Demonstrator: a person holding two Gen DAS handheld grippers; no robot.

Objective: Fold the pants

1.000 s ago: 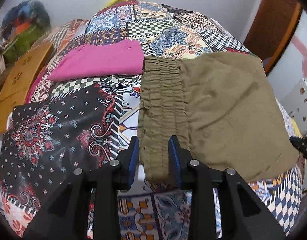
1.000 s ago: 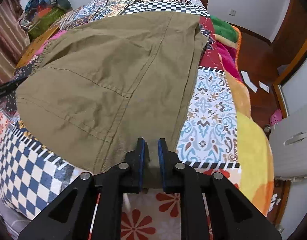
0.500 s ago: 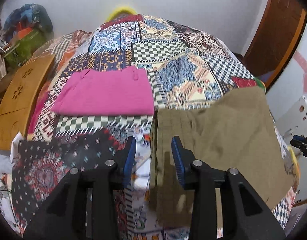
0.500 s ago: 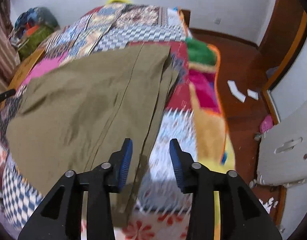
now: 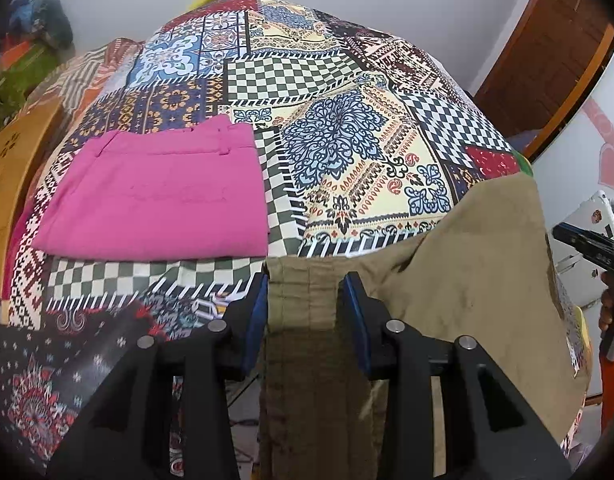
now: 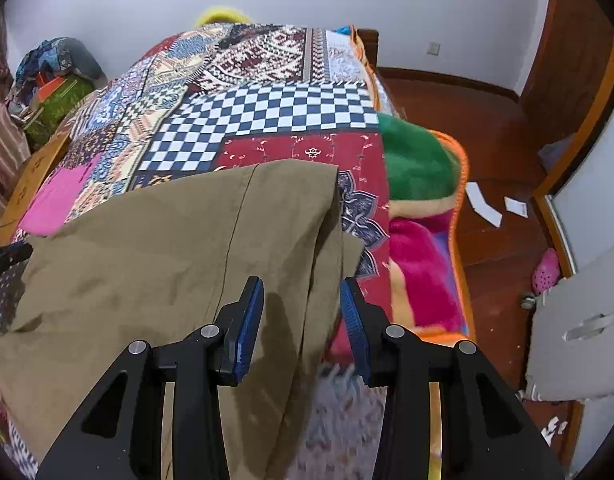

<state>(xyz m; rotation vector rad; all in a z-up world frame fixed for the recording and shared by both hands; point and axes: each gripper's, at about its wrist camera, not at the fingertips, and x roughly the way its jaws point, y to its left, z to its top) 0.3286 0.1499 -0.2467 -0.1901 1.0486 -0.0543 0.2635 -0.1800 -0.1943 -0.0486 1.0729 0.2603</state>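
pink folded pants (image 5: 155, 196) up ahead-left of the left gripper (image 5: 305, 320), its jaws spread wide with the olive pants (image 5: 459, 280) waistband loose between them, right gripper (image 6: 301, 322) also wide open over the leg end, patchwork bedspread (image 6: 267, 112) underneath

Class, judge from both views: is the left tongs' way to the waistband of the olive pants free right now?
Probably yes: the left tongs are open, the olive pants waistband lies between the pads with nothing over it; the pink pants lie apart.
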